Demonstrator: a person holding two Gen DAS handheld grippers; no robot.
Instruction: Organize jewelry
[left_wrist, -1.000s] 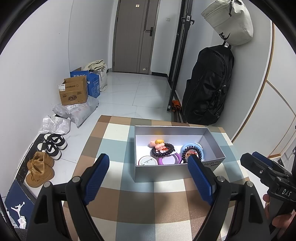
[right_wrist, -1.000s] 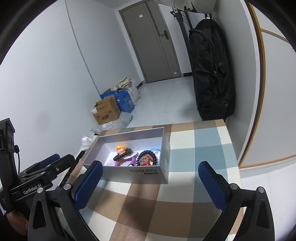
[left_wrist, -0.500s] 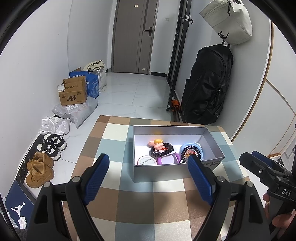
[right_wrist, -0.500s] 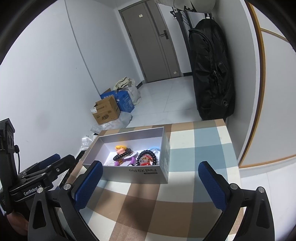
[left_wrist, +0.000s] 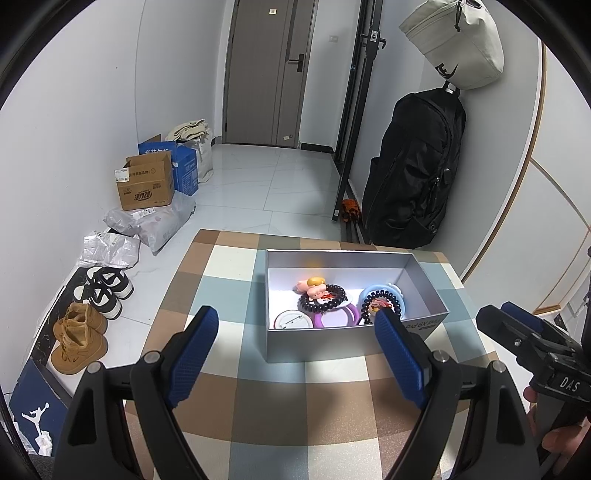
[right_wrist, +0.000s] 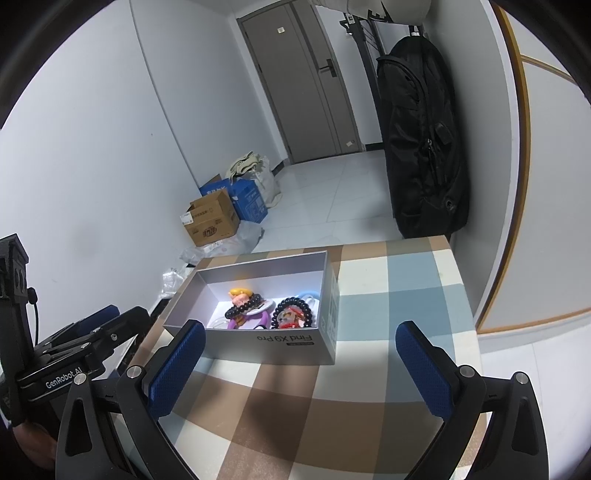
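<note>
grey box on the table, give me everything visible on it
The grey box is an open, lidless rectangular carton, looks like matte cardboard with a white inside, printed "Find X9 Pro" upside down on one long side. It sits flat on the checked tablecloth, toward the far edge. Inside lie two dark bead bracelets, cartoon figures, a purple ring and a round white badge. Neither gripper touches it.

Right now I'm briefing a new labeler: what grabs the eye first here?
The open grey box on the checkered tablecloth, holding dark bead bracelets and colourful trinkets. Then the big black backpack hanging against the right wall. Both tools, left and right, are open and hold nothing.
</note>
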